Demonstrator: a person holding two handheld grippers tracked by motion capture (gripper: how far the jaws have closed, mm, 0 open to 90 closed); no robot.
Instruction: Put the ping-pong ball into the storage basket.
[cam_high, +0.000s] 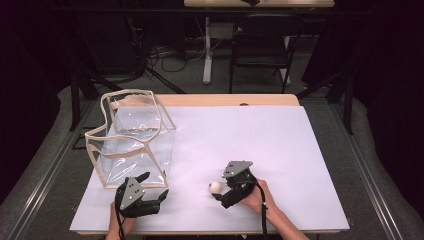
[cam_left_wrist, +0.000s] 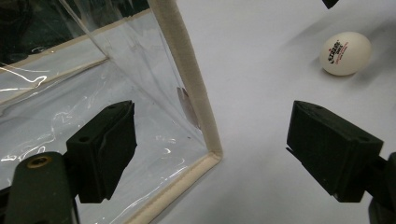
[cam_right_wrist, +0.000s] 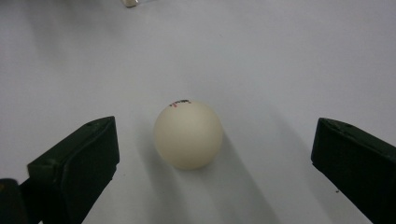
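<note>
A white ping-pong ball (cam_high: 215, 186) with a small printed mark lies on the white table sheet (cam_high: 250, 135), near the front. My right gripper (cam_high: 219, 189) is open around it; in the right gripper view the ball (cam_right_wrist: 187, 134) sits between the two spread jaws, touching neither. A clear plastic bag (cam_high: 132, 137) with beige trim stands upright at the left. My left gripper (cam_high: 154, 186) is open at the bag's near right corner. In the left gripper view that beige corner seam (cam_left_wrist: 196, 107) runs between the jaws, with the ball (cam_left_wrist: 345, 53) off to the upper right.
The white sheet stretches bare toward the back and right. The table's front edge (cam_high: 210, 232) is just behind both hands. A black folding chair (cam_high: 262, 45) and a desk leg (cam_high: 207, 50) stand on the floor beyond the table.
</note>
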